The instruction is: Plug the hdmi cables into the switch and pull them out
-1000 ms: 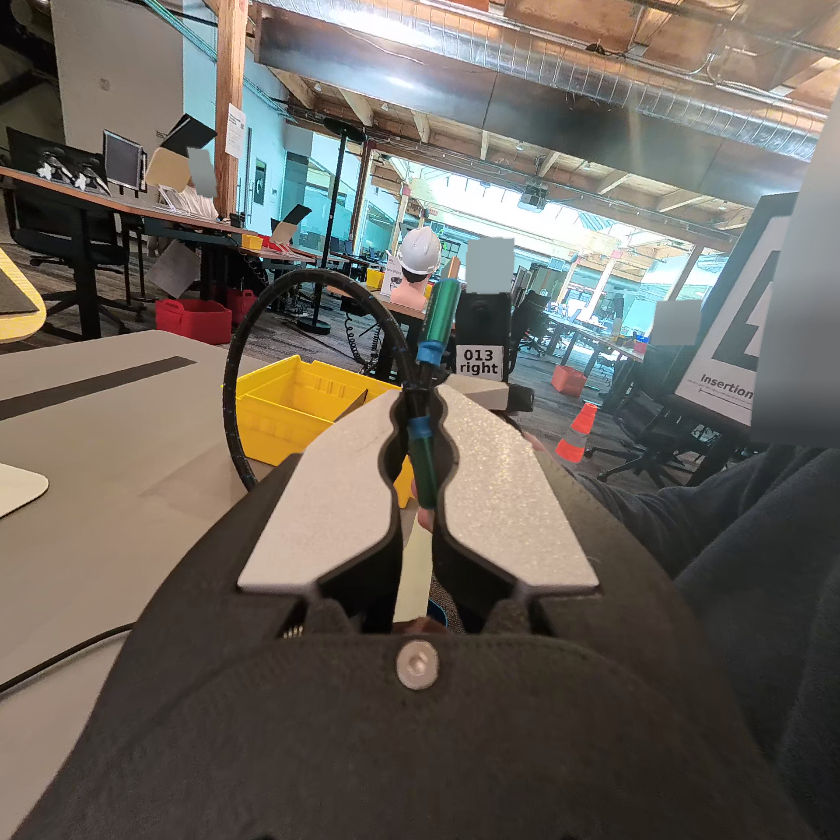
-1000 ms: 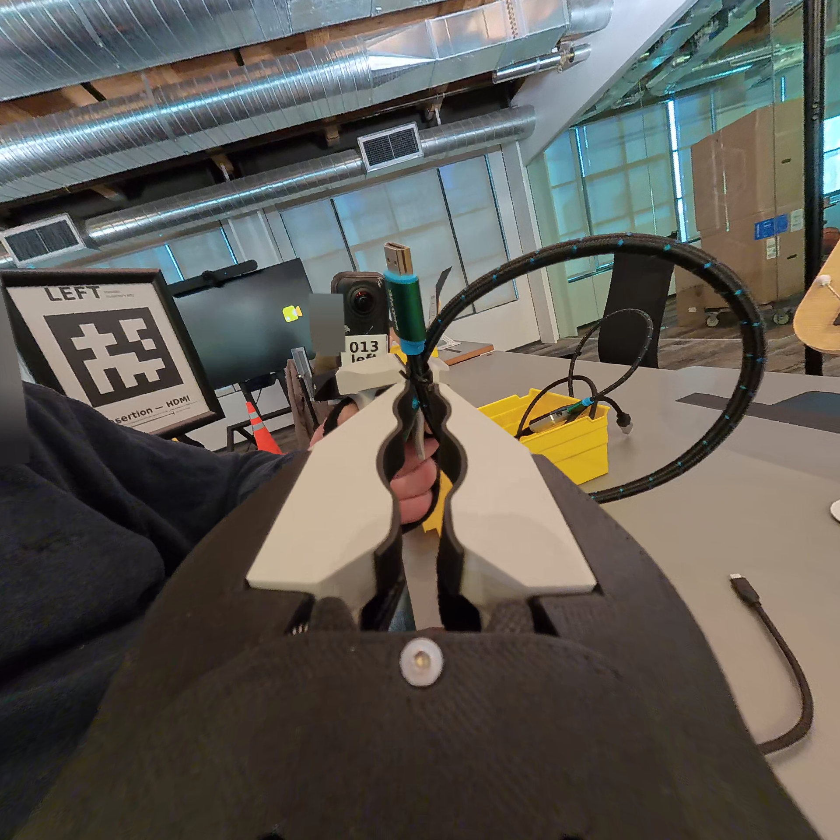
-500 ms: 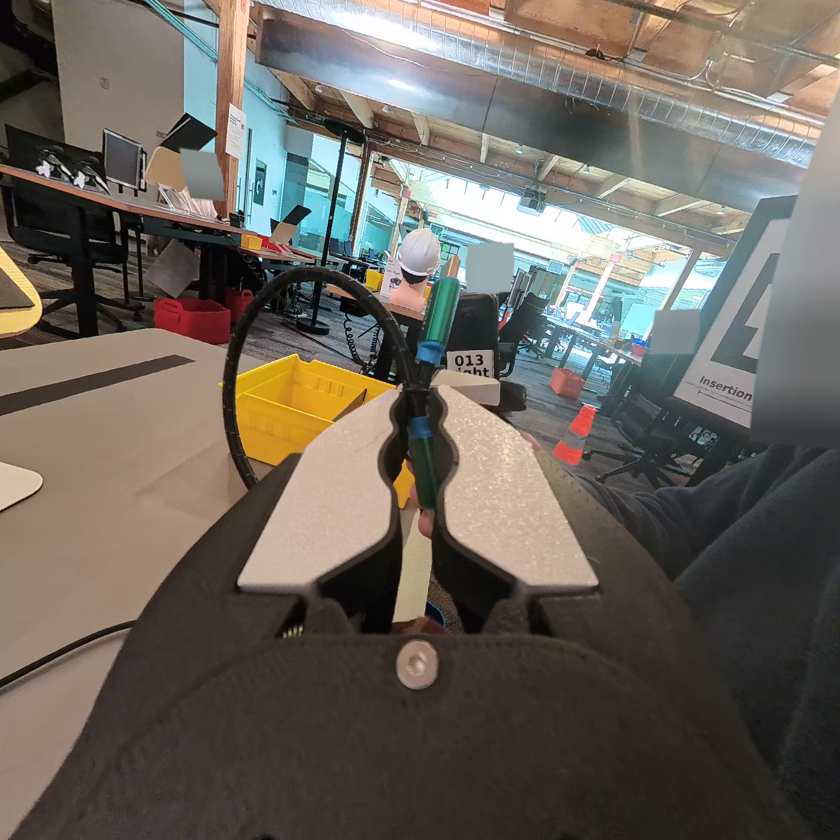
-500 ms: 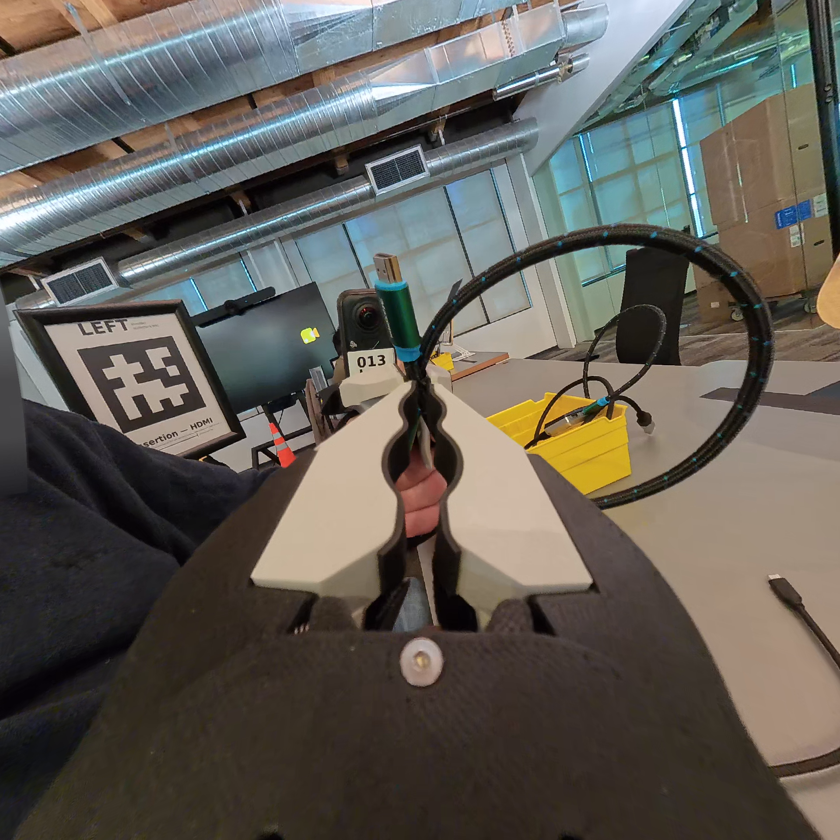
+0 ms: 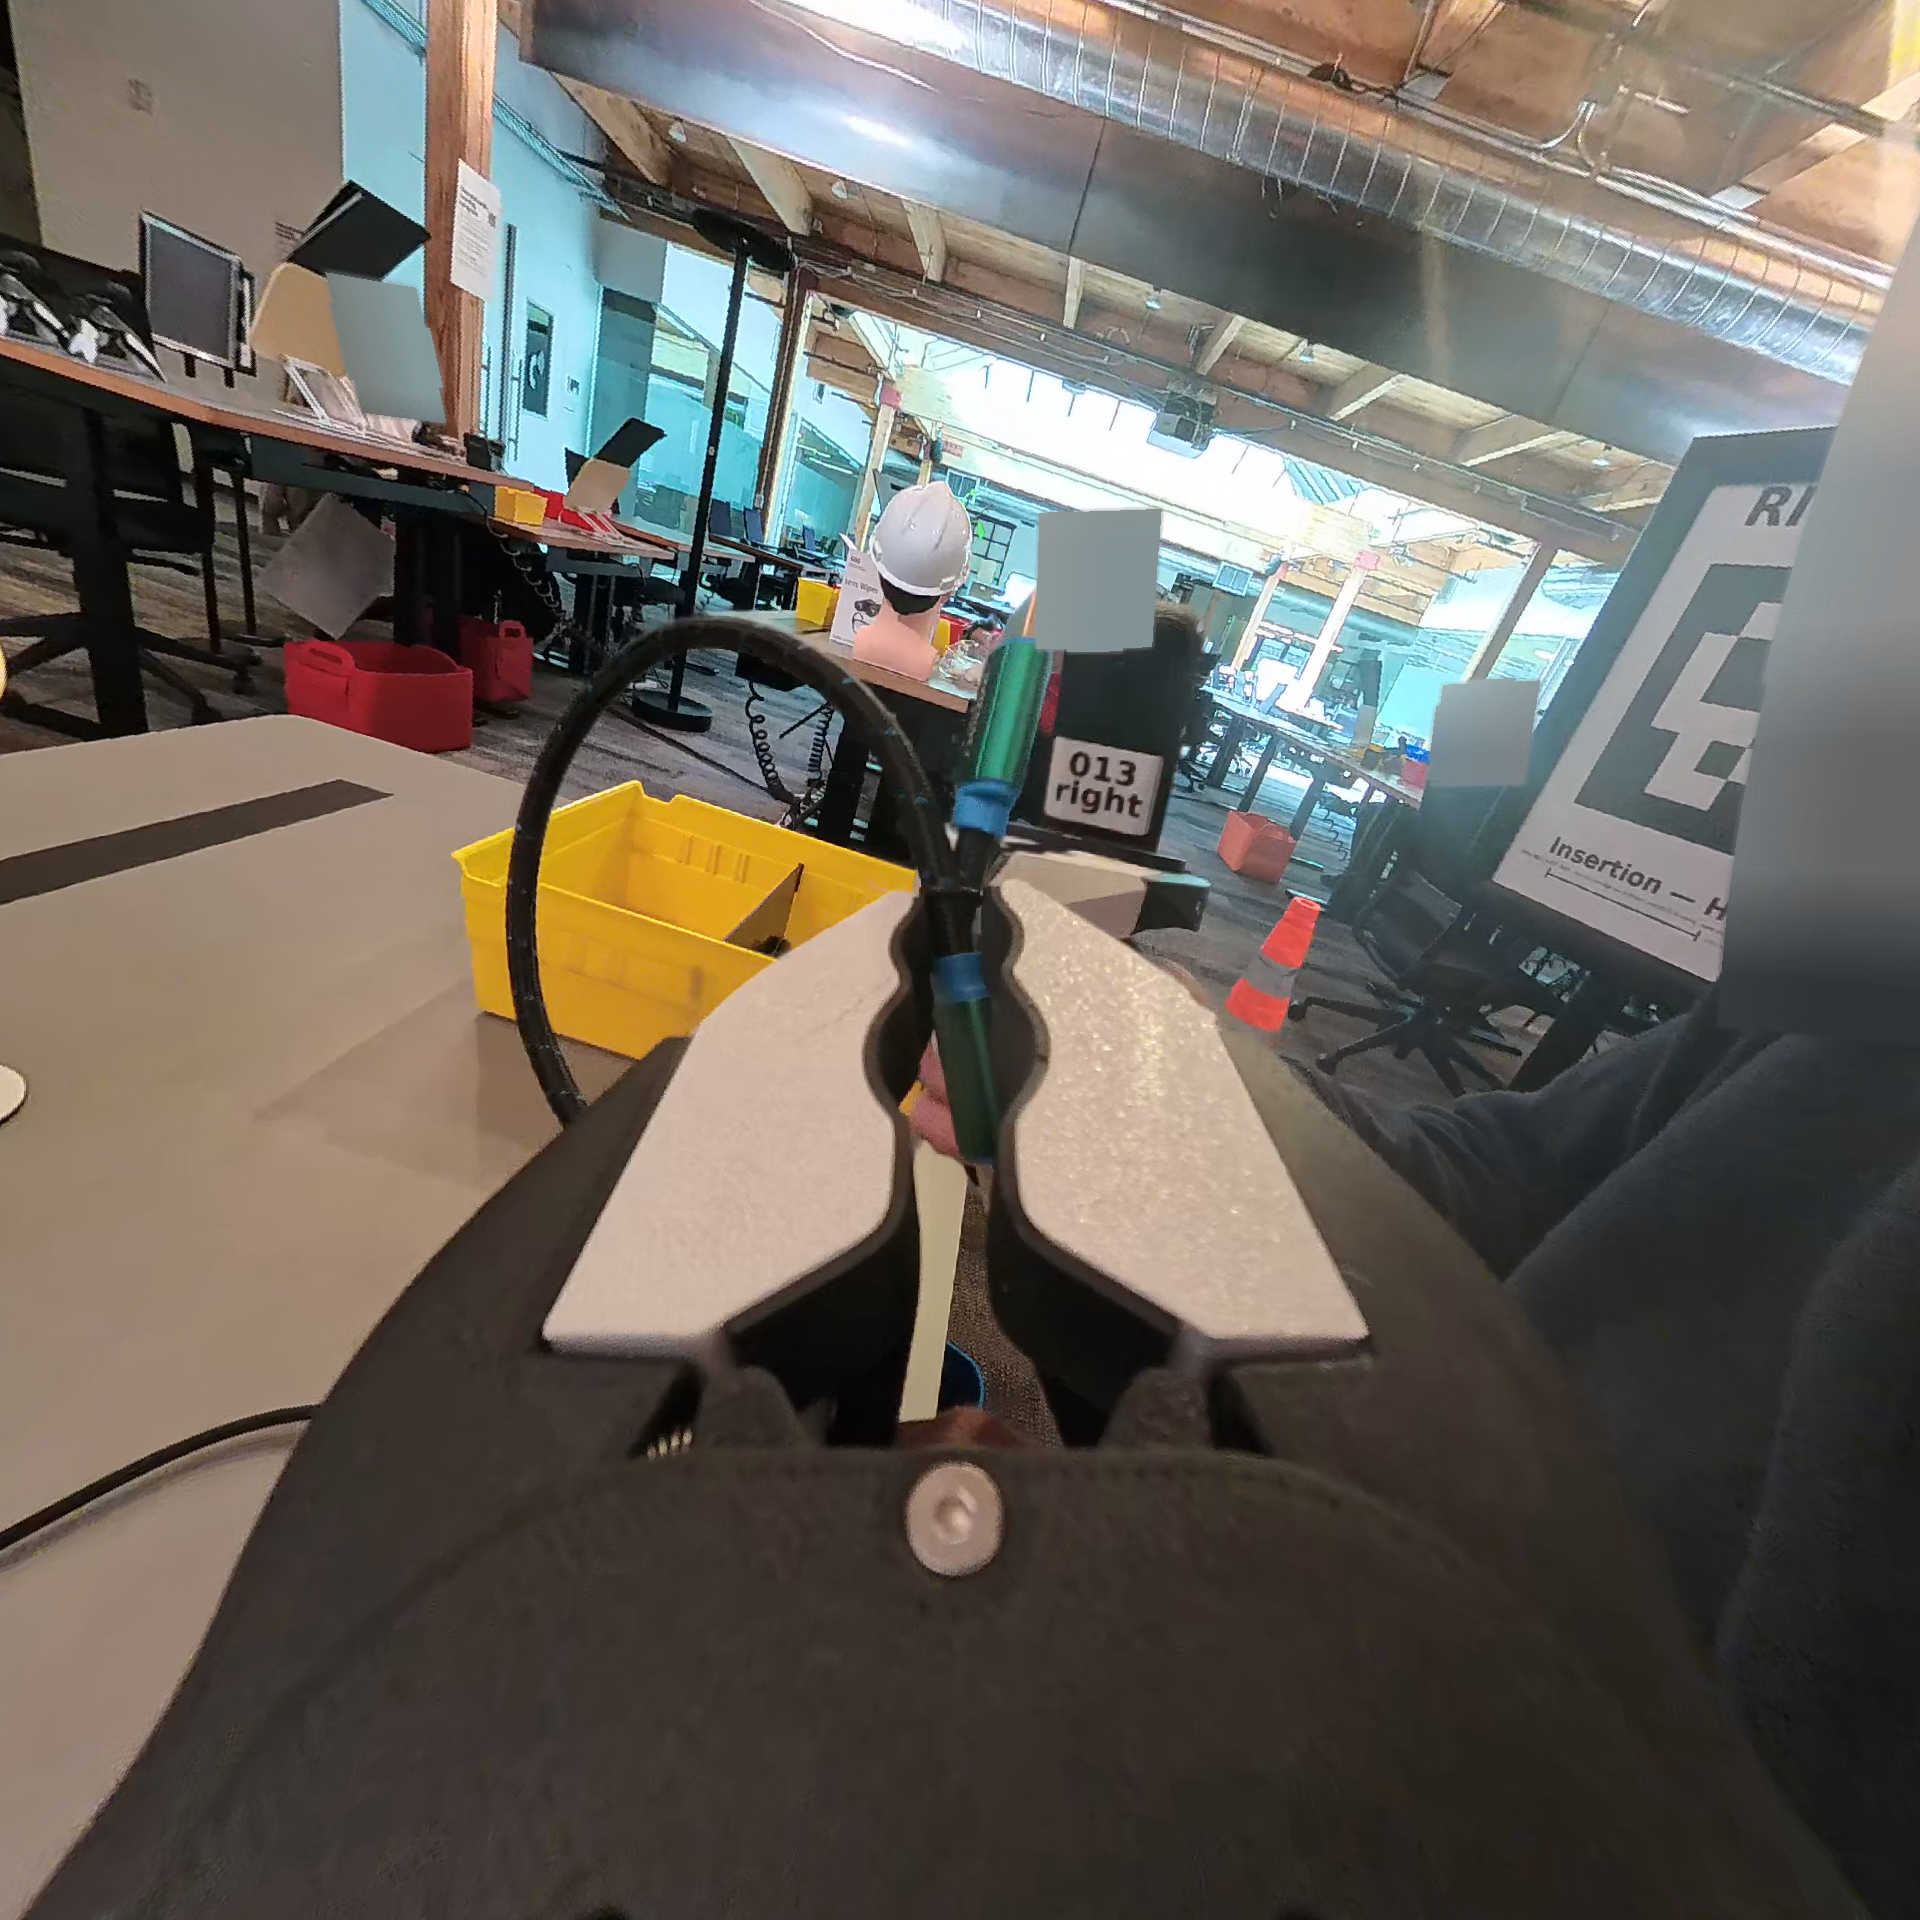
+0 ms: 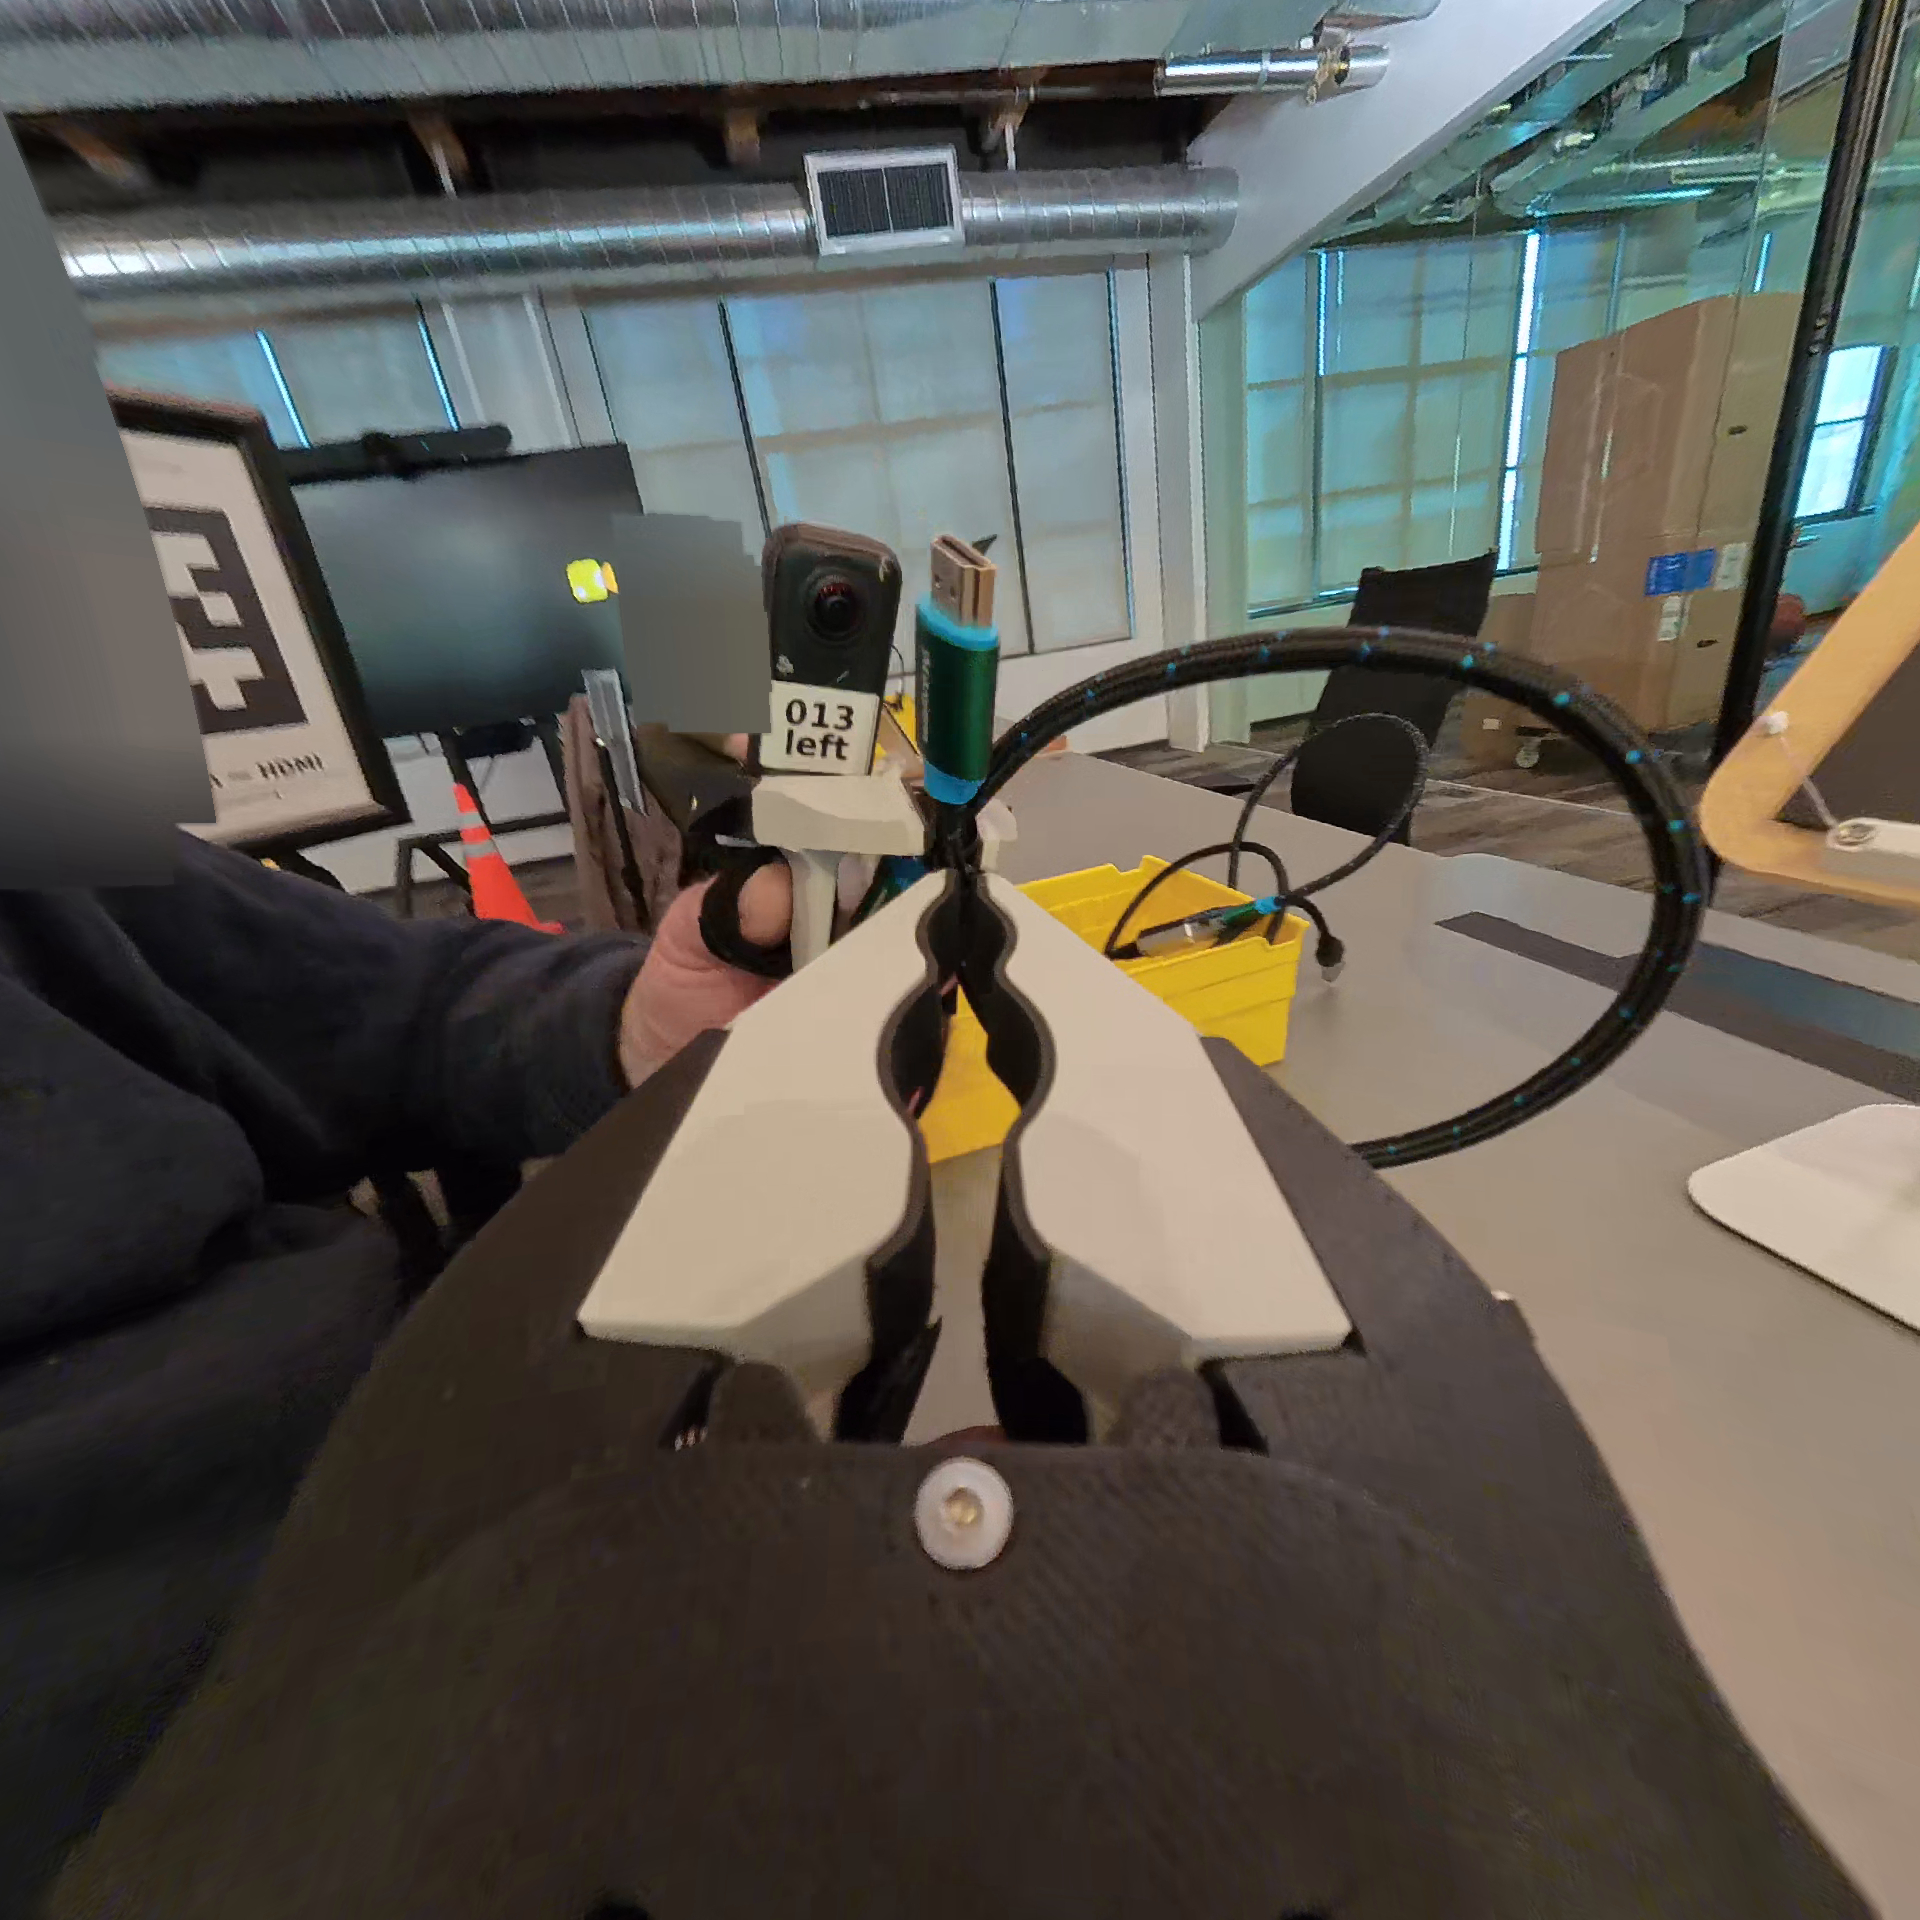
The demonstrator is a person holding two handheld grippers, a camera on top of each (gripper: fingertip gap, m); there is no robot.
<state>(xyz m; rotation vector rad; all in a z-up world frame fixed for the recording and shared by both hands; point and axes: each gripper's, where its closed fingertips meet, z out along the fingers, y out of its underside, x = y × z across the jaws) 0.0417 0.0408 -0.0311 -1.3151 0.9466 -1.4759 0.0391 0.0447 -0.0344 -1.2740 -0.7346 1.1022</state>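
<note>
1. Two grippers face each other above the grey counter, and both pinch the same braided black HDMI cable
2. The left gripper has its jaws drawn narrow around one green plug of that cable. The plug lies between the fingers with its blue collar toward the tips
3. The right gripper has its jaws nearly closed on the cable itself, just below a second green plug. This plug stands upright past the fingertips, its metal end pointing up
4. So there is one cable in the air, with two green plugs. The slack makes a single wide loop that swings out over the counter, to the right in the right wrist view and to the left in the left wrist view
5. A hand in a dark sleeve grips the handle of the left gripper, seen far in the right wrist view
6. One yellow bin stands on the counter just behind the grippers. At least one more dark cable with a green plug lies in it
7. One black strip runs across the counter far to the left in the left wrist view
8. On the floor beyond are one orange cone and two red tubs
</note>
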